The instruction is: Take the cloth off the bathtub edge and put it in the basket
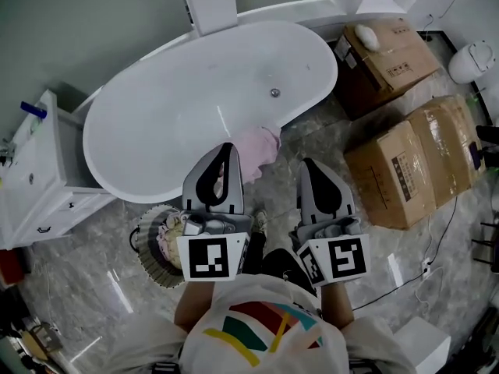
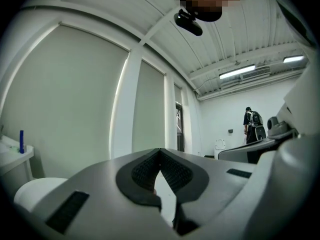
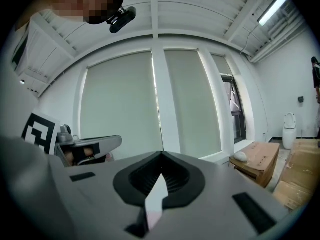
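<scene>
In the head view a pink cloth (image 1: 261, 146) hangs over the near rim of the white oval bathtub (image 1: 156, 123). A round basket (image 1: 150, 244) with some cloths inside stands on the floor at the lower left, partly hidden behind my left gripper. My left gripper (image 1: 228, 148) is held level, its tips just left of the cloth in the picture, jaws shut and empty. My right gripper (image 1: 309, 164) is beside it to the right, over the floor, also shut and empty. Both gripper views show the pads meeting, left gripper (image 2: 160, 153) and right gripper (image 3: 161, 157), with nothing between them.
Two cardboard boxes (image 1: 387, 53) (image 1: 417, 166) stand on the floor to the right of the tub. A white cabinet (image 1: 35, 174) with a blue item (image 1: 33, 109) is at the left. A cable (image 1: 413, 275) runs over the marble floor. A person (image 2: 252, 125) stands far off.
</scene>
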A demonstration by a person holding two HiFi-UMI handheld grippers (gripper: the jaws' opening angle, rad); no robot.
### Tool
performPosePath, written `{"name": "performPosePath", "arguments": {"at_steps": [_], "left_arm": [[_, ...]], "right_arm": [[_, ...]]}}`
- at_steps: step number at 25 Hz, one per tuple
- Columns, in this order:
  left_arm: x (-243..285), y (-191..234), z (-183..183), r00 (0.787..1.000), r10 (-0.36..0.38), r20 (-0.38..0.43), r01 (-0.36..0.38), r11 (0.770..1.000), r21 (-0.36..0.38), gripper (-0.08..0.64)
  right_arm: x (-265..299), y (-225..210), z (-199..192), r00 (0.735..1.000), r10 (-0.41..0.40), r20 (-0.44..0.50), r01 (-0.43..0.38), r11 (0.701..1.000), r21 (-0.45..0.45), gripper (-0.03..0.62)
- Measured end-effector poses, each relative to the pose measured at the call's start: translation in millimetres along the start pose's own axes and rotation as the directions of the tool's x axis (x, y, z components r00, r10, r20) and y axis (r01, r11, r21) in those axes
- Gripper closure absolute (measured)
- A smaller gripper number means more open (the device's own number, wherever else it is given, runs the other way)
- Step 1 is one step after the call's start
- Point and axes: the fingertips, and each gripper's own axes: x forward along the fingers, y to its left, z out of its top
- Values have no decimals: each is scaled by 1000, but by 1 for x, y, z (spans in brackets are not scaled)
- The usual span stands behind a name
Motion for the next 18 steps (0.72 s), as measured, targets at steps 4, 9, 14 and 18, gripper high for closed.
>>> {"name": "performPosePath", "arguments": {"at_steps": [4, 9, 14, 18], "left_arm": [[10, 19, 0, 998, 59, -10, -59, 998, -9, 541], [21, 25, -1, 993, 112, -29, -111, 993, 27, 542], [34, 27, 10, 981, 194, -5, -193, 980, 52, 542], [33, 28, 16, 964, 265, 5, -265, 964, 35, 541]], "right_arm": [[17, -8, 3, 1000, 18, -6, -18, 1000, -4, 583], [35, -17, 14, 998, 61, 13, -61, 998, 3, 583], [52, -21, 26, 987, 160, 20, -159, 987, -7, 583], [61, -25, 37, 975, 221, 30, -220, 975, -21, 583]]}}
